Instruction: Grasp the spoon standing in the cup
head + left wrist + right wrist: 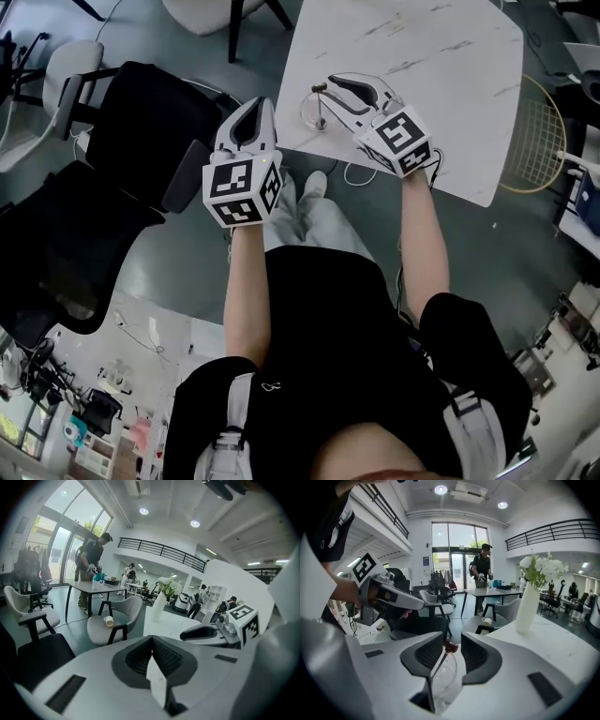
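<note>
A clear glass cup (312,112) stands near the front left corner of the white marble table (441,84), with a thin spoon (320,101) upright in it. My right gripper (324,101) reaches over the cup, jaws open on either side of the spoon. In the right gripper view the spoon's reddish tip (450,646) sits in the gap of the right gripper (452,641), closer to the left pad, above the cup (444,679). My left gripper (251,105) hovers off the table's left edge, shut and empty; its jaws meet in the left gripper view (152,641).
Black office chairs (141,122) stand left of the table. A white vase of flowers (529,606) is on the table further in. A grey armchair with a mug (112,616) and people at a distant table show in the background. The person's legs are under the table edge.
</note>
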